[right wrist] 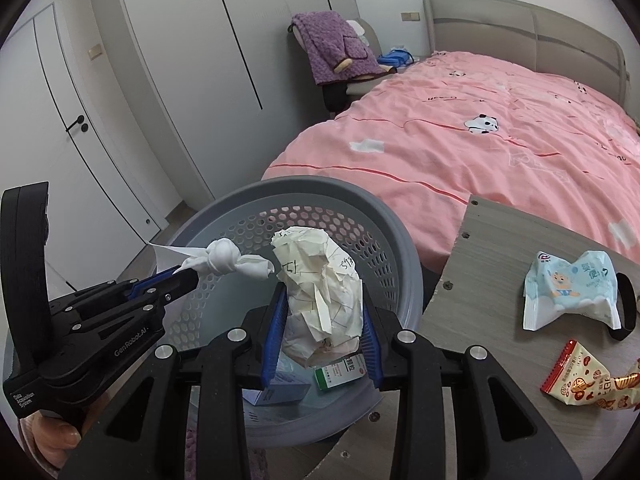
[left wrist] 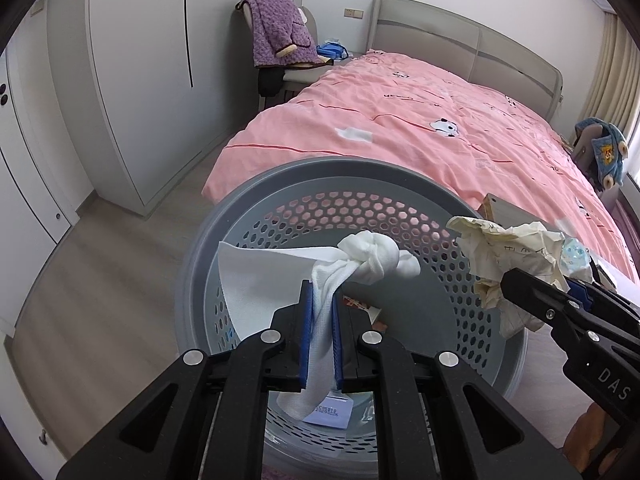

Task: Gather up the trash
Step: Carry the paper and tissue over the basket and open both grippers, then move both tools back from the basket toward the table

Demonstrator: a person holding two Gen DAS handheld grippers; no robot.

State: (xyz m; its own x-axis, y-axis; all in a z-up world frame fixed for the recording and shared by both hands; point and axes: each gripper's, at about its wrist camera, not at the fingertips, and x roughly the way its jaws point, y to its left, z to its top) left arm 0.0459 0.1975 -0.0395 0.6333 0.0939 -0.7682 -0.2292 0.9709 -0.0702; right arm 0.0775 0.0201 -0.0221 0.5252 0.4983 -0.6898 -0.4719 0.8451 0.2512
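A grey perforated waste basket (left wrist: pixel 320 172) (right wrist: pixel 320 188) stands on the floor beside the bed. My left gripper (left wrist: pixel 322 300) (right wrist: pixel 188 276) is shut on a knotted white tissue (left wrist: pixel 372 258) (right wrist: pixel 224 260) and holds it over the basket's mouth. My right gripper (right wrist: pixel 324 304) (left wrist: pixel 516 280) is shut on a crumpled ball of cream paper (right wrist: pixel 320 280) (left wrist: pixel 508 256) with writing on it, also above the basket. Small boxes (right wrist: pixel 340 372) and other scraps lie in the basket's bottom.
A grey wooden table (right wrist: pixel 480 264) to the right carries a light blue wipes packet (right wrist: pixel 568 288), a red and cream snack wrapper (right wrist: pixel 580 380) and a black band. A bed with a pink quilt (left wrist: pixel 420 120) lies behind. White wardrobes line the left.
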